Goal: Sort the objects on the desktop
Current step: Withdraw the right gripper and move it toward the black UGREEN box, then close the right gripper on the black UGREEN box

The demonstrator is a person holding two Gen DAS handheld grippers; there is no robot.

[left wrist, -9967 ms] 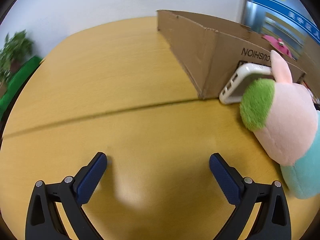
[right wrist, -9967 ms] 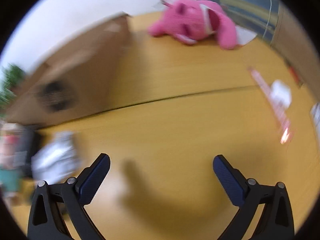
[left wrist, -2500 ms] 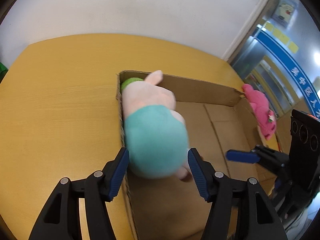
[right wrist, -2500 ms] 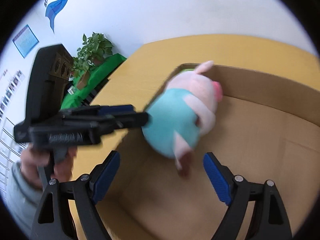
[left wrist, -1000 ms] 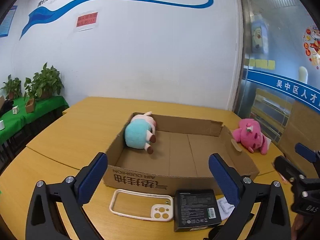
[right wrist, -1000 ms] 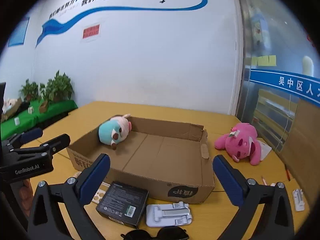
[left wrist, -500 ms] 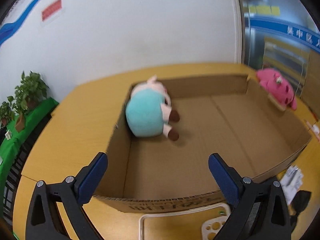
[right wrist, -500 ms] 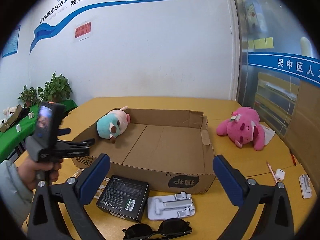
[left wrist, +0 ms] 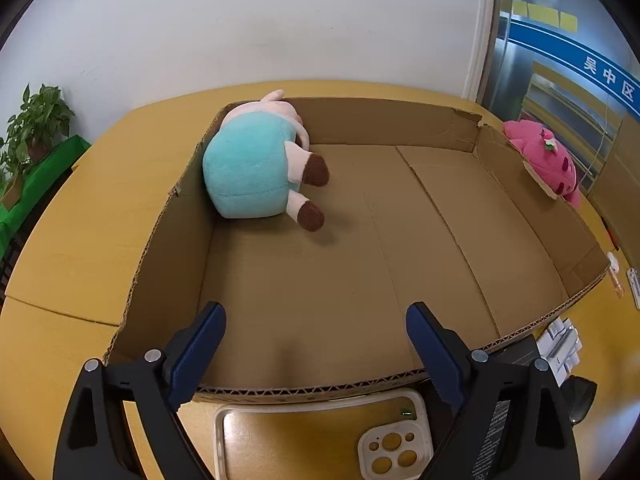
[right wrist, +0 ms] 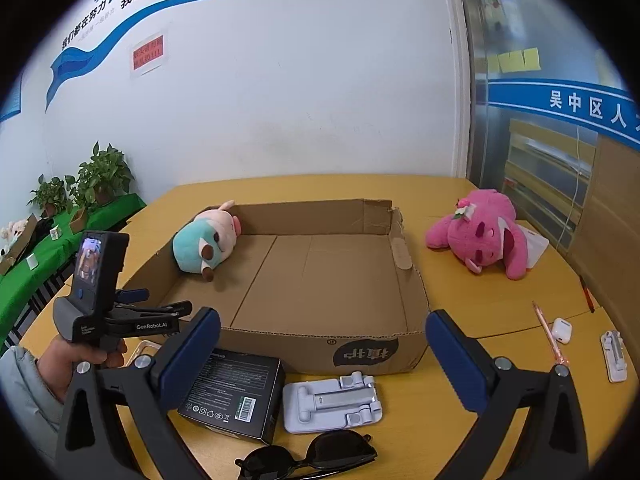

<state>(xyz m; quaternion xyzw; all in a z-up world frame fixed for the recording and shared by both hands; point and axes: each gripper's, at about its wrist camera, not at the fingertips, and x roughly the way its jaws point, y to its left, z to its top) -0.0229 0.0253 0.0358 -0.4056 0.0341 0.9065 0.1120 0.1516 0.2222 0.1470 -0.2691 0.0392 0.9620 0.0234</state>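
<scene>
Surface: yellow wooden table [right wrist: 480, 304] against a white wall.
Box: open cardboard box [right wrist: 332, 344], mid-table.
Pig plush: teal-and-pink [left wrist: 256, 164], lying in the box's far left corner.
Pink plush [right wrist: 480, 236]: on the table, right of the box.
Near edge: black box [right wrist: 232, 396], white phone stand [right wrist: 332, 402], sunglasses [right wrist: 308, 460], clear phone case [left wrist: 320, 436].
Left gripper [left wrist: 316, 356]: spread wide, holding nothing, over the box's front wall.
Right gripper [right wrist: 324, 356]: spread wide, holding nothing.

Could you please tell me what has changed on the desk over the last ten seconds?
The teal pig plush, earlier on the table outside the cardboard box, now lies in its far left corner; the left gripper carried it in and let go. The right gripper stays open and empty, and the pink plush stays outside.
</scene>
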